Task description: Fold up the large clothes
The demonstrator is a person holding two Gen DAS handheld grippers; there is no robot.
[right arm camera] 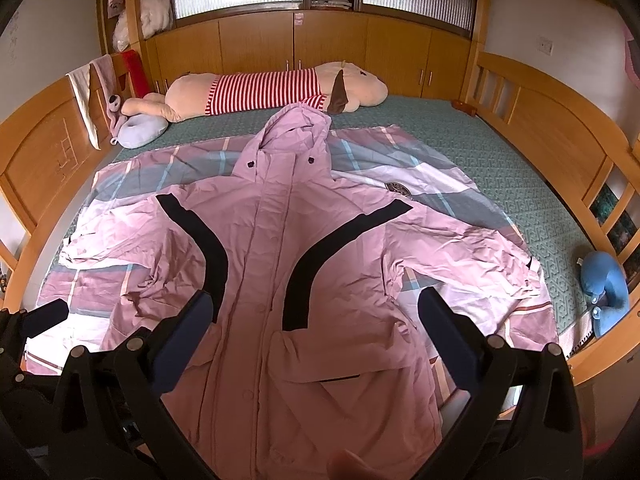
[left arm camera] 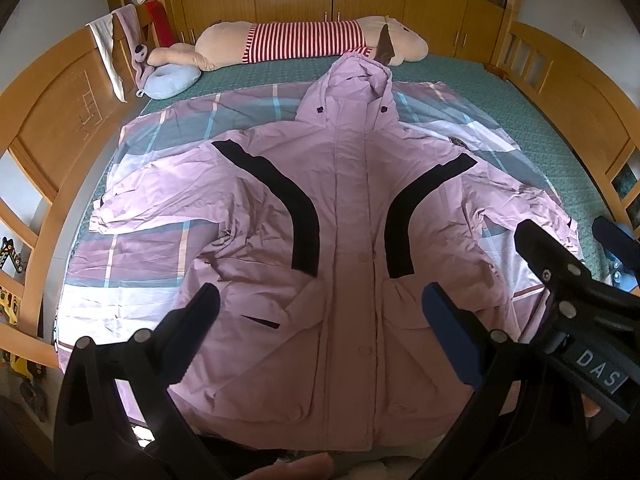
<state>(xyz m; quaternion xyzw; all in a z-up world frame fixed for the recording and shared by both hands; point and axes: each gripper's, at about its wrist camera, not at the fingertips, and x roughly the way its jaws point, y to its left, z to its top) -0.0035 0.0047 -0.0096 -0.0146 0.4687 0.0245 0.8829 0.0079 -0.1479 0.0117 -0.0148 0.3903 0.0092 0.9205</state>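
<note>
Left gripper [left arm camera: 320, 332], right gripper [right arm camera: 316, 338] near hem, jaws apart, empty. I see pink jacket [left arm camera: 340, 216] spread flat, sleeves out; no fold yet.

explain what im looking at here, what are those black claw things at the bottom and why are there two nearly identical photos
The black claws are two handheld grippers, one in each of a person's hands; no robot arm is involved. Each carries a wide-angle camera looking along its jaws, hence two similar pictures. One is from the left gripper, the other from the right gripper. Both stand open above the bed, holding nothing. Spread flat on a plaid sheet lies a pink hooded jacket, front up, sleeves out, waiting to be folded. A striped plush toy lies at the far end.
</note>
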